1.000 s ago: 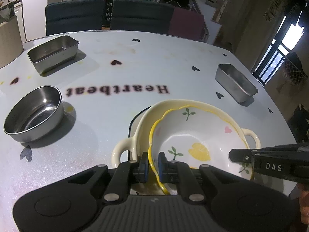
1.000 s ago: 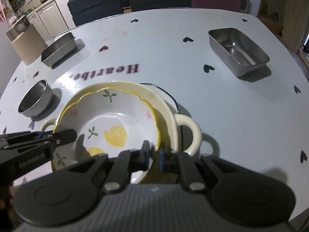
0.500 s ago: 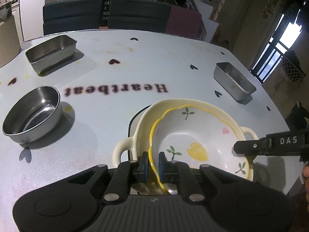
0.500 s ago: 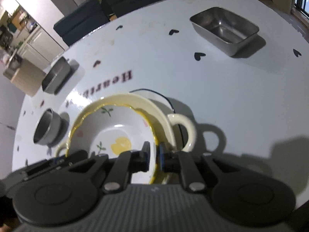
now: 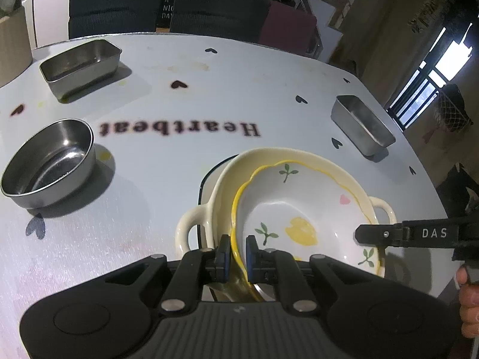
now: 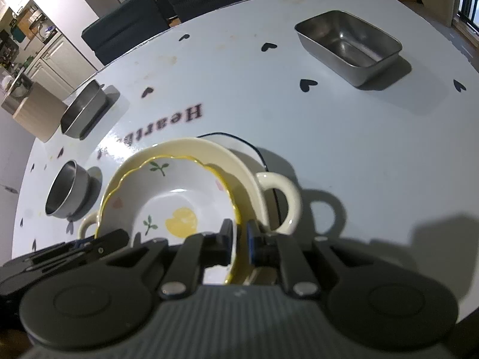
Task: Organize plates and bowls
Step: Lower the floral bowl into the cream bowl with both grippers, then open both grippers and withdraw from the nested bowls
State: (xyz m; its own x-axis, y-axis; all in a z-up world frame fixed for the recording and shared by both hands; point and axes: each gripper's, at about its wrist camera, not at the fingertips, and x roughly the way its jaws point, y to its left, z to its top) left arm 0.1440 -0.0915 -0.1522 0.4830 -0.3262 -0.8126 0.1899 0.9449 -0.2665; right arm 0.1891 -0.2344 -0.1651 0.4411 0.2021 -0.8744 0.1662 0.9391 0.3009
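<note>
"Heartbeat" on white tablecloth (image 5: 179,197); "DAS" on right gripper (image 5: 362,234).

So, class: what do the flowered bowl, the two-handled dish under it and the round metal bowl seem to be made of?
Flowered bowl: likely glazed ceramic, with a glossy white surface, painted motifs and a yellow scalloped rim.
Two-handled dish: probably glazed stoneware or ceramic, judging by its thick cream wall and moulded loop handles.
Round metal bowl: seemingly stainless steel, grey with a mirror-like sheen and a thin rim.

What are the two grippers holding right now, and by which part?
Both hold the white scalloped bowl with the yellow rim. The left gripper pinches its near-left rim; the right gripper pinches the opposite rim. It sits inside the cream two-handled dish.
</note>
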